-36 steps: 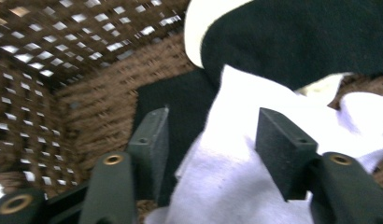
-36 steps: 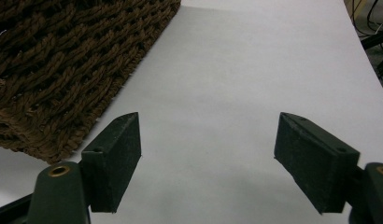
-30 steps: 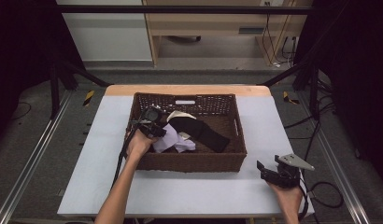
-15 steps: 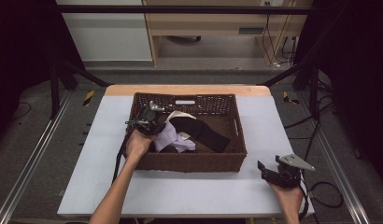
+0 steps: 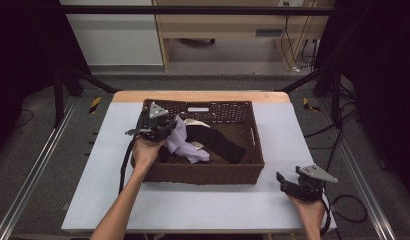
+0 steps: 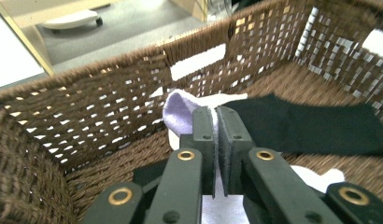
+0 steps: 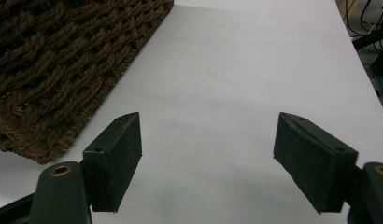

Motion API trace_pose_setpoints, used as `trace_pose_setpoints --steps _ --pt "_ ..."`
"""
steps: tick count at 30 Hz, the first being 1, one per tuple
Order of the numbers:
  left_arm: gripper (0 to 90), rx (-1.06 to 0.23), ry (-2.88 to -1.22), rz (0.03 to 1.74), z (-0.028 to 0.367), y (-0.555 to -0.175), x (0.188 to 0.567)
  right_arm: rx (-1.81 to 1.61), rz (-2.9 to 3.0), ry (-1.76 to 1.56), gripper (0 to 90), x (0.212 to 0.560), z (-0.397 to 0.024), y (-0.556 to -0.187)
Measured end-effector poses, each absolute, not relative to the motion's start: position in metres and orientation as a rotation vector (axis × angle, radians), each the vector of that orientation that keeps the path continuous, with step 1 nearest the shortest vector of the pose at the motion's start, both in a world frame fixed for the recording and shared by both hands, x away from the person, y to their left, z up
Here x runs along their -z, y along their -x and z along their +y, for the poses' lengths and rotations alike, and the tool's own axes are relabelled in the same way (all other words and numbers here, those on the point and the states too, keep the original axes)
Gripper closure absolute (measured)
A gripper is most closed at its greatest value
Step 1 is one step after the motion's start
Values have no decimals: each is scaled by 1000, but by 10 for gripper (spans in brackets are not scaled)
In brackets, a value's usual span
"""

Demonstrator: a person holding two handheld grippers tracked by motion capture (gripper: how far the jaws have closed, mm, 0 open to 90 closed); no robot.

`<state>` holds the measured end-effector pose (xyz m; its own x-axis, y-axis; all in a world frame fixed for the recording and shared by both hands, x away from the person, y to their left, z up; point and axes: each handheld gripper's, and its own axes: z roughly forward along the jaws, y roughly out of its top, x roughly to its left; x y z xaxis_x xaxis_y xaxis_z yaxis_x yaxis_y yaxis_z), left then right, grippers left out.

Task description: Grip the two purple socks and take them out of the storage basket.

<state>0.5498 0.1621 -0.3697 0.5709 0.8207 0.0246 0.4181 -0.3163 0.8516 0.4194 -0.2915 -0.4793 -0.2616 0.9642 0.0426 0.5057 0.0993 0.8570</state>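
A brown wicker basket stands mid-table and holds a lavender sock, a black sock and a white sock. My left gripper is over the basket's left end, shut on the lavender sock, which hangs from it. In the left gripper view the jaws pinch the lavender sock, with the black sock lying beyond and the basket wall behind. My right gripper rests at the table's front right, open with nothing between its fingers.
The pale table top stretches ahead of the right gripper, and the basket's corner is at its left. A cable trails from the left gripper along the forearm. Metal rails run along both sides of the table.
My left hand has risen inside the basket, and the lavender sock has come up with it. The right hand has stayed where it was.
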Motion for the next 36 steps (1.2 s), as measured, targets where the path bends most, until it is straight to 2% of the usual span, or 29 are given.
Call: trace_pose_setpoints --steps 18,36 --pt "855 -572 -1738 908 177 -509 333 -1069 1826 -1425 238 479 -291 -419" --pt "854 -589 -1668 754 184 -455 300 -1069 1821 -1423 237 479 -291 -418"
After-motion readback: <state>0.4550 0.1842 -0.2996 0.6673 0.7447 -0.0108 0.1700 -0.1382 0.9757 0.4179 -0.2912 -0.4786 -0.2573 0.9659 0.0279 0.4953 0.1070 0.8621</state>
